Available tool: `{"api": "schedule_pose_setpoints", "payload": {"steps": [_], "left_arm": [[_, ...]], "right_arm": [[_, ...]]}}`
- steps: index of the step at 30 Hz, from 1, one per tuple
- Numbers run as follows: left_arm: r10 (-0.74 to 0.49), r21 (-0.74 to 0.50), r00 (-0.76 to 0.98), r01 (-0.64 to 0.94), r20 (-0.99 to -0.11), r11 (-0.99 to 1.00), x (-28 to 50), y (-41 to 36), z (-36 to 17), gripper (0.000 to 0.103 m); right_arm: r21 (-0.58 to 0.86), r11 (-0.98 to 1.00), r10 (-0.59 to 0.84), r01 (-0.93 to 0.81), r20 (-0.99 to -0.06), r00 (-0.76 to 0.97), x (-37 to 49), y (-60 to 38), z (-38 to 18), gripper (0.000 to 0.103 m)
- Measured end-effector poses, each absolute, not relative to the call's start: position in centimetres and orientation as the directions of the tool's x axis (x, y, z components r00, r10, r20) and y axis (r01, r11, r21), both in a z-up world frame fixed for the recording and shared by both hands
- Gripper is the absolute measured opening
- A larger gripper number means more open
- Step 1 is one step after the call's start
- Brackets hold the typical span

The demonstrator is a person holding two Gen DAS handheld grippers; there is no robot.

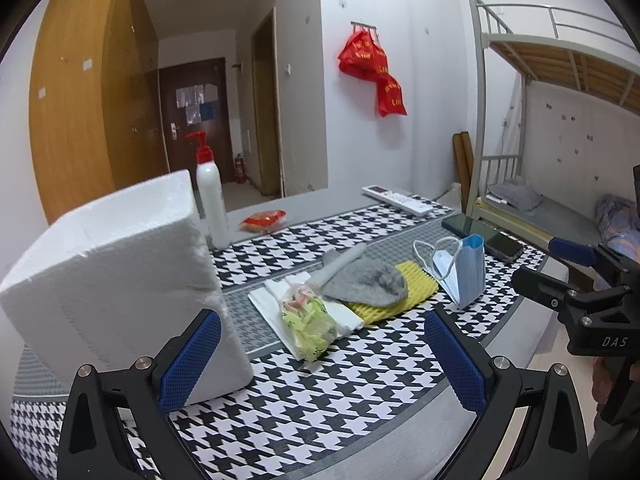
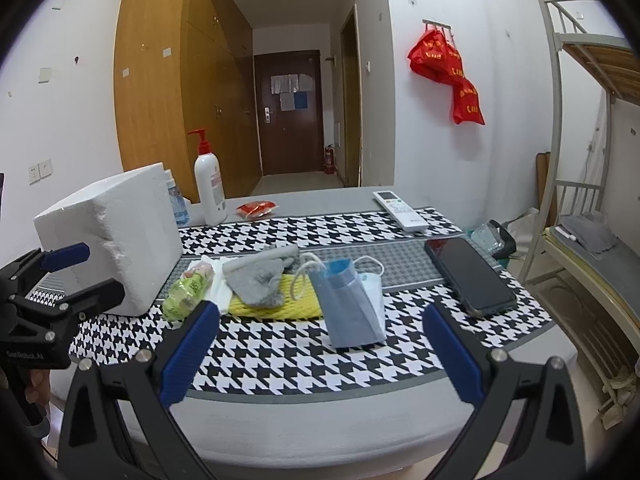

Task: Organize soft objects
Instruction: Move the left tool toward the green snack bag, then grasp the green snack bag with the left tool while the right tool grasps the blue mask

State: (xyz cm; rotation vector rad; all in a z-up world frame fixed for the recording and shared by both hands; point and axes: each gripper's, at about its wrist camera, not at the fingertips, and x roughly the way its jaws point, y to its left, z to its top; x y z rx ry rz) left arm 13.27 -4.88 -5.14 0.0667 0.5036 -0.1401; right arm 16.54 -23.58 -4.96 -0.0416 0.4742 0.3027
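Note:
Soft things lie in a row on the houndstooth table mat (image 2: 280, 352): a green snack bag (image 1: 310, 326) (image 2: 185, 294) on white folded tissue (image 1: 268, 300), a grey sock (image 1: 360, 278) (image 2: 260, 278) over a yellow ribbed cloth (image 1: 414, 284) (image 2: 276, 308), and a blue face mask (image 1: 460, 270) (image 2: 352, 306) standing folded. My left gripper (image 1: 320, 356) is open and empty, in front of the snack bag, beside the foam box. My right gripper (image 2: 320, 344) is open and empty, in front of the mask. Each gripper shows at the edge of the other's view.
A white foam box (image 1: 116, 280) (image 2: 112, 232) stands at the left. A lotion pump bottle (image 1: 212, 204) (image 2: 210, 188), a red packet (image 1: 264, 219), a remote (image 2: 400, 206) and a phone (image 2: 468, 276) lie further back and right. A bunk bed (image 2: 580, 200) is at the right.

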Motion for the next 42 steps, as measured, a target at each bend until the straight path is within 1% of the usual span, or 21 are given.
{"api": "schedule_pose_setpoints", "payload": {"steps": [15,21,26,31,34,36,40,42], "left_arm": [[-0.123,0.012,0.815,0.158,-0.566,0.987,16.2,-6.0,-7.3,0.102],[-0.099,0.021,0.796,0.138,-0.597,0.990,18.0,-6.3,-8.3,0.102],[-0.042,0.050,0.781,0.094,-0.623,0.994,19.4,-6.3,-9.2,0.101],[-0.007,0.049,0.769,0.050,-0.640,0.998,20.4,-6.0,-9.6,0.094],[0.013,0.058,0.749,0.035,-0.663,0.998,21.0,-6.0,-10.2,0.082],[0.000,0.038,0.731,0.036,-0.682,0.999,21.5,-6.0,-10.6,0.075],[0.005,0.025,0.725,0.016,-0.689,1.000,21.7,-5.5,-10.9,0.066],[0.011,0.022,0.723,0.006,-0.691,1.000,21.8,-5.4,-10.9,0.058]], "right_arm": [[0.038,0.955,0.272,-0.293,-0.502,0.821,18.7,-23.9,-6.7,0.103],[0.052,0.955,0.274,-0.291,-0.521,0.808,20.0,-24.3,-7.6,0.103],[0.050,0.955,0.274,-0.293,-0.531,0.802,21.0,-24.4,-8.1,0.103],[0.051,0.953,0.279,-0.299,-0.534,0.798,21.8,-24.7,-8.2,0.103],[0.050,0.952,0.281,-0.302,-0.538,0.795,22.1,-24.8,-8.3,0.103],[0.054,0.951,0.285,-0.306,-0.541,0.791,22.4,-24.9,-8.4,0.103],[0.051,0.948,0.287,-0.313,-0.553,0.782,22.8,-24.9,-8.7,0.103],[0.053,0.948,0.290,-0.315,-0.559,0.777,22.9,-24.8,-8.8,0.103]]}}
